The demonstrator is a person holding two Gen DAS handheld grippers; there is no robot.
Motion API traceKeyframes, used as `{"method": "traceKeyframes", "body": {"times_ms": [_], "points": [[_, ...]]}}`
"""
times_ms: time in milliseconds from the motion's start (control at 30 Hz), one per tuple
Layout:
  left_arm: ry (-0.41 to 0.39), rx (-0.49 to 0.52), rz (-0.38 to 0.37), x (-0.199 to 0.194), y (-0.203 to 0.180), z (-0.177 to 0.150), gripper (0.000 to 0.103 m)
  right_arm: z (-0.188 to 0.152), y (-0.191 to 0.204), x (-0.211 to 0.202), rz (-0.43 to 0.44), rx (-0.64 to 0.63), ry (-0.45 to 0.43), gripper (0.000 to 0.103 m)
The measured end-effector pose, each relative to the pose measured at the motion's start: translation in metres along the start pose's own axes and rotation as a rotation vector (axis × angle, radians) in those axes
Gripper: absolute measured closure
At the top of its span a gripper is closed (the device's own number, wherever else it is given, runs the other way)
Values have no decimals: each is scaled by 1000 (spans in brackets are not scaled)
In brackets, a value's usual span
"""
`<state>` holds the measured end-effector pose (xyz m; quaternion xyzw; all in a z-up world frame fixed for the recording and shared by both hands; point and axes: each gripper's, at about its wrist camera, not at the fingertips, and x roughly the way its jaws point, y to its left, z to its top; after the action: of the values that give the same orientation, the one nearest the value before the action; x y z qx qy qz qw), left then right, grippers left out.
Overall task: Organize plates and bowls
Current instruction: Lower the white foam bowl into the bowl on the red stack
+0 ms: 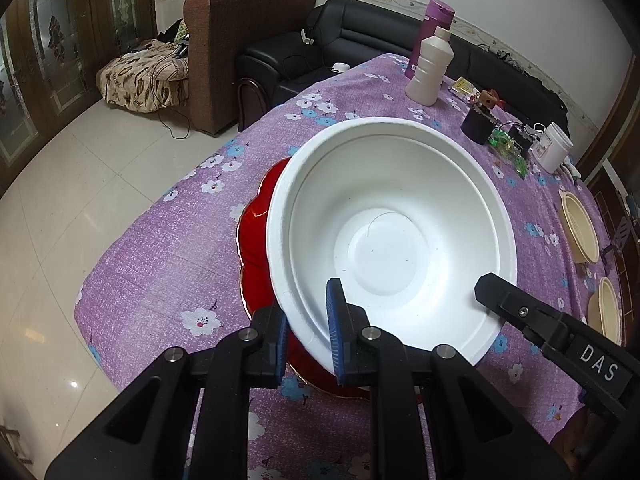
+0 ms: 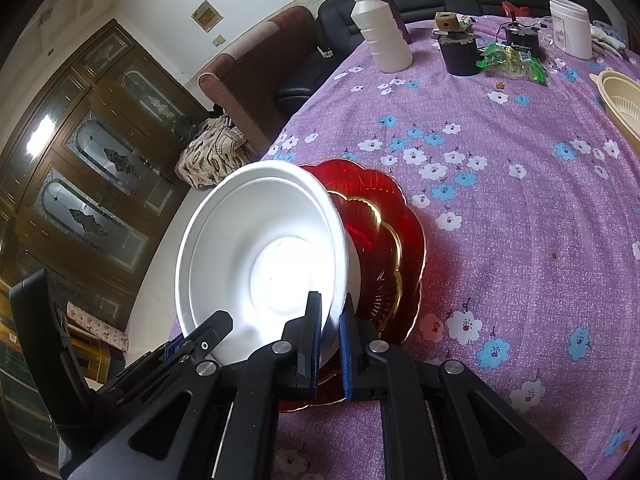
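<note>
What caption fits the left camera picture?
Both grippers, left gripper and right gripper, pinch the white bowl over a red plate.

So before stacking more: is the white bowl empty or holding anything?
Empty: the white bowl shows only its bare white inside in both views, held at the rim by the left gripper and right gripper.

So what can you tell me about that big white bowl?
The white bowl looks like matte foam or paper pulp, empty, with a wide rolled rim and a round flat bottom. It sits tilted above the red plate. The left gripper and right gripper each pinch its rim.
</note>
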<state>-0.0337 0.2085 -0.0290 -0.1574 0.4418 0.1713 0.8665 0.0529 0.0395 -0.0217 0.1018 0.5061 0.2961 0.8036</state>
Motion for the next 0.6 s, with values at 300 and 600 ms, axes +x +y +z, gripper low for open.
{"method": "traceKeyframes", "body": {"times_ms": [300, 600], "points": [[2, -1, 6, 1, -1, 1, 88, 0, -1, 1, 0, 2, 3, 95], [16, -2, 10, 1, -5, 3, 87, 2, -5, 3, 3, 20, 14, 91]]}}
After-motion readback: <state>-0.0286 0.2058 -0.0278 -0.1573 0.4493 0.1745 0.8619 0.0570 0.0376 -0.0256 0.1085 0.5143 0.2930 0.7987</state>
